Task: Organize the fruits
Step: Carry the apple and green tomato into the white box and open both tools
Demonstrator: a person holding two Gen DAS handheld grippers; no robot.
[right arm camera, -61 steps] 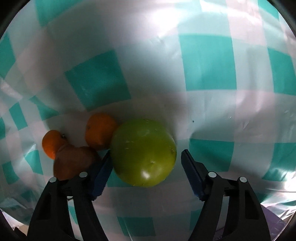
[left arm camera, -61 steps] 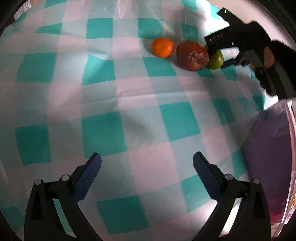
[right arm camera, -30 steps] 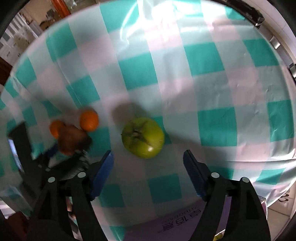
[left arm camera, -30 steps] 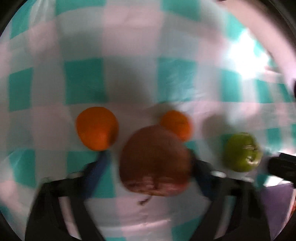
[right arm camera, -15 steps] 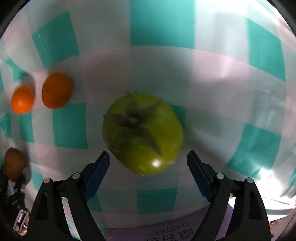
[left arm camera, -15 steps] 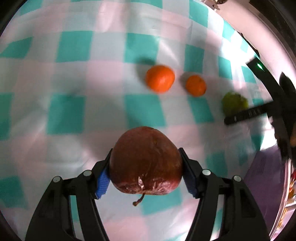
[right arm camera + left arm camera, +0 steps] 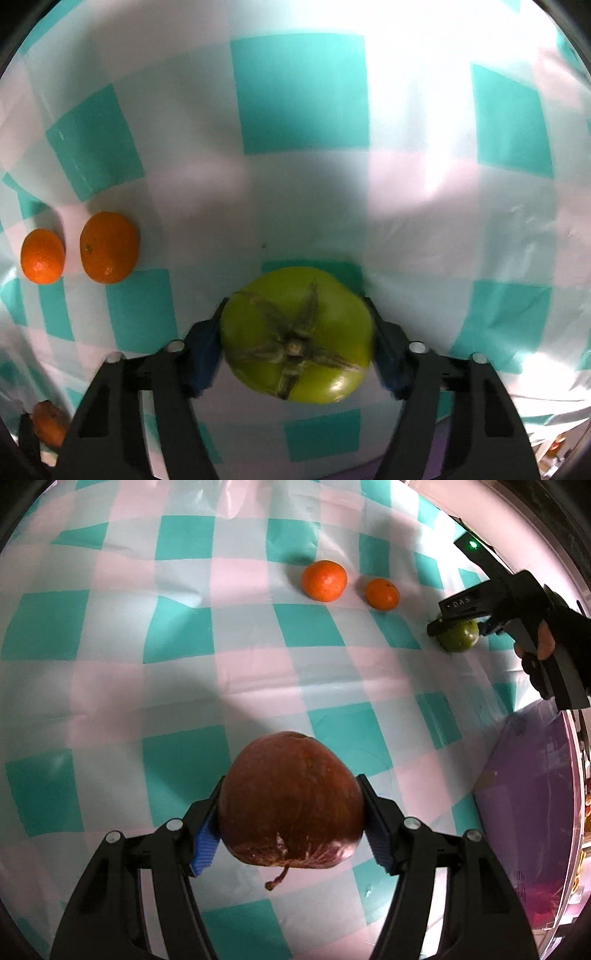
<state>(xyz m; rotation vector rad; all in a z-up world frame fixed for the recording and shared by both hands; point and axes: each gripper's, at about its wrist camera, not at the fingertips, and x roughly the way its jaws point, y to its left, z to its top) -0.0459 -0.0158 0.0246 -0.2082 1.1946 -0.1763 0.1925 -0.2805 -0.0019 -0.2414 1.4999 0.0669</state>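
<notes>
In the view from my left wrist, my left hand-held gripper (image 7: 290,825) is closed on the reddish-brown fruit (image 7: 290,805), its blue pads (image 7: 202,849) pressed against both flanks. The fruit's stem points back toward the camera, and the fruit sits above the checked cloth (image 7: 147,664) covering the worktop. Further out on the cloth, past the middle of the view, lies the larger orange (image 7: 324,580), and just to its right, apart from it, the smaller orange (image 7: 382,594). Right of those is the green tomato (image 7: 459,639), with my right hand-held gripper (image 7: 456,624) set around it, and my right hand (image 7: 545,642) behind on its handle. A purple sheet (image 7: 528,812) lies at the cloth's right edge.

From my right wrist, two oranges lie side by side at the far left, one (image 7: 42,255) just beside the other (image 7: 109,246) without touching. In the middle foreground my right hand-held gripper (image 7: 297,341) has its fingers against both sides of the green tomato (image 7: 297,332), closed to the fruit's width, the dried calyx facing the camera. I cannot tell whether the tomato rests on the cloth (image 7: 303,92) or is lifted off it.
</notes>
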